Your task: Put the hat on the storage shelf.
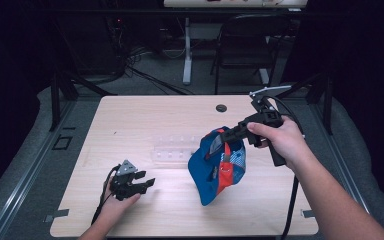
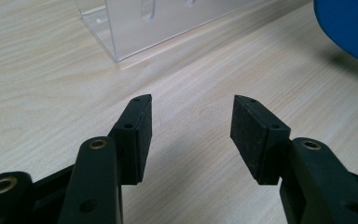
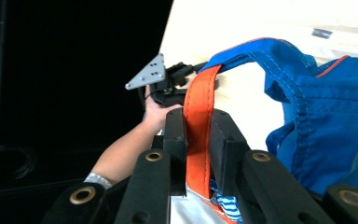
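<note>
my right gripper point(image 3: 197, 140) view shows what the high view blurs: its jaws pinched on the orange strap point(image 3: 198, 121) of the blue fabric bag point(image 1: 215, 167), which hangs lifted, its bottom on the pale wooden table point(image 1: 145, 115) right of centre. my left gripper point(image 2: 191, 130) gapes wide, holding nothing, near a clear plastic box point(image 2: 140, 23).

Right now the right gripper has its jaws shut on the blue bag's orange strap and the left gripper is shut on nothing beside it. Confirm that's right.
Not quite. The left gripper is open: the left gripper view shows its jaws spread apart over bare table. The rest holds: the right gripper is shut on the orange strap of the blue bag.
</note>
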A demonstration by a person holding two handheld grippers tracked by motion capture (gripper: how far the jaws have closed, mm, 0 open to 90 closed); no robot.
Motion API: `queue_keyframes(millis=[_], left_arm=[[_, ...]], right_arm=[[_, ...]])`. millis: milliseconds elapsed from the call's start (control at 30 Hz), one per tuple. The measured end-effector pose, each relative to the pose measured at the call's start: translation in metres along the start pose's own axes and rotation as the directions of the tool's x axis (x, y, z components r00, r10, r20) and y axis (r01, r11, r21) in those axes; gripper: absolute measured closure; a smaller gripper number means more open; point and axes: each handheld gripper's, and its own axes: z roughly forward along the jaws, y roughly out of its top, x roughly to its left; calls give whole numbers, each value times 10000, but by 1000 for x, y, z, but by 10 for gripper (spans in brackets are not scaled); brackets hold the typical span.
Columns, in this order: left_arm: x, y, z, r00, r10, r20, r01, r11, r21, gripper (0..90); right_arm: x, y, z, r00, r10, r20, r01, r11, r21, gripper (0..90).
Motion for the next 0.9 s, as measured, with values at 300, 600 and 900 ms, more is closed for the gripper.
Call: queue_keyframes(millis=[300,600,900], left_arm=[[0,0,0,10000,-42,15,42,10000,-18,490],[0,0,0,10000,-11,43,12,10000,-12,491],[-1,0,-1,9999,-68,90,69,9999,-149,485]], right_arm=[[3,6,4,9995,81,-306,-88,9997,-213,783],[9,13,-1,9981,179,-593,-207,9986,-476,783],[19,21,-6,9975,45,-702,-100,9968,-791,784]])
